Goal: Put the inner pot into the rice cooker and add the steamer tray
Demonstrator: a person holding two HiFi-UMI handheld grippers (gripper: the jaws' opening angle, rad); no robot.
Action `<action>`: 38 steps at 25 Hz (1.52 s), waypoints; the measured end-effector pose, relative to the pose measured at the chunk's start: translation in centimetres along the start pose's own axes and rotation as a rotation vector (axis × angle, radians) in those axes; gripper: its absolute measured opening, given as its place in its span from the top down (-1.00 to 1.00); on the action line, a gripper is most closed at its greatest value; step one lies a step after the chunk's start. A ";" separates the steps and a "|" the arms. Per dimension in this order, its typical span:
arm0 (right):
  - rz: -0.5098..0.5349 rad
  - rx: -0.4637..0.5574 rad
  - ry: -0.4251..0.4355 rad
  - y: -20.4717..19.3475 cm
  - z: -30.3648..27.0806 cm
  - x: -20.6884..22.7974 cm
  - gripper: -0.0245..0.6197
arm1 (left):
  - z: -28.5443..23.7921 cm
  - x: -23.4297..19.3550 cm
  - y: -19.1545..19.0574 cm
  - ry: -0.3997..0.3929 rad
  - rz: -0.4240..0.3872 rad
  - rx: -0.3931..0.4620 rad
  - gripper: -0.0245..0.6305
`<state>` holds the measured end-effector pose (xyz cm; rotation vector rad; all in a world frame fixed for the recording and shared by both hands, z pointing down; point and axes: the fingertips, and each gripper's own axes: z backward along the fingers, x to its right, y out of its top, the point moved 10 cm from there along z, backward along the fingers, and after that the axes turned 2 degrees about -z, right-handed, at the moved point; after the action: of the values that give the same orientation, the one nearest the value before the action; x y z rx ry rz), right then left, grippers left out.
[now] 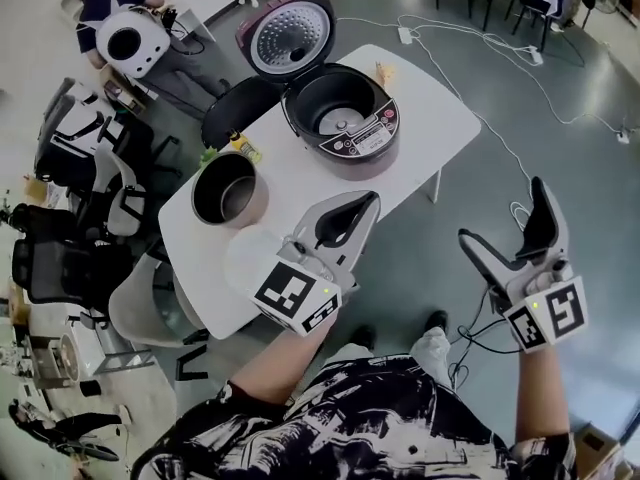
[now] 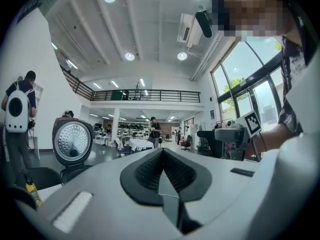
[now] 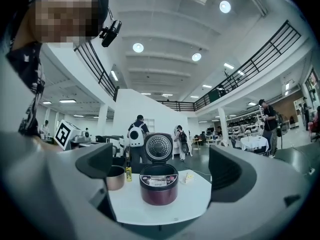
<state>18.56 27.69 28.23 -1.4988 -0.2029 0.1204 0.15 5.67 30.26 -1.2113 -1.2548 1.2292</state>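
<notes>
Grey floor (image 1: 560,88) of a big open hall runs under everything, with a white table (image 1: 420,98) standing on it ahead of us. Nearest to us, the left gripper (image 1: 362,208) hangs over the table's near edge, jaws pressed together with nothing between them. The right gripper (image 1: 502,210) hangs off the table's right side, over floor, its jaws spread wide and empty; its own view frames the cooker far off between them. Just left of the left gripper lies a pale round piece (image 1: 252,258) that we take for the steamer tray, though we cannot be sure. Next out, the inner pot (image 1: 228,190) stands upright on the table, mouth up, ahead and to the left of the left gripper. Being round, it has no long axis to line up with, and the rim looks like the only purchase. Farther still, up and to the right of the pot, the rice cooker (image 1: 362,140) sits with its lid (image 1: 287,36) thrown back and its well empty. A small yellow bottle (image 1: 243,146) stands between pot and cooker on the left edge. We judge the left gripper much the nearer to the pot; it must part its jaws, reach forward-left to the rim, then carry the pot rightward and away to the cooker. The right gripper is well apart from both.
</notes>
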 end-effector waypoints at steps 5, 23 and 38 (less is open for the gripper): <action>0.011 -0.016 0.133 1.2 -0.1 7.8 -0.79 | -5.6 3.2 1.2 0.129 -0.005 0.017 0.91; 0.016 -0.044 0.533 -0.5 -16.6 10.6 -0.79 | -6.1 -4.1 -0.7 0.481 0.021 0.013 0.91; 0.055 -0.067 0.789 -0.6 -30.5 6.9 -0.78 | -3.6 -14.4 -0.9 0.676 0.036 0.029 0.91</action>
<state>31.62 -0.69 27.40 -1.5118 0.4718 -0.4361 4.25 -8.56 31.31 -1.4654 -0.7102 0.7502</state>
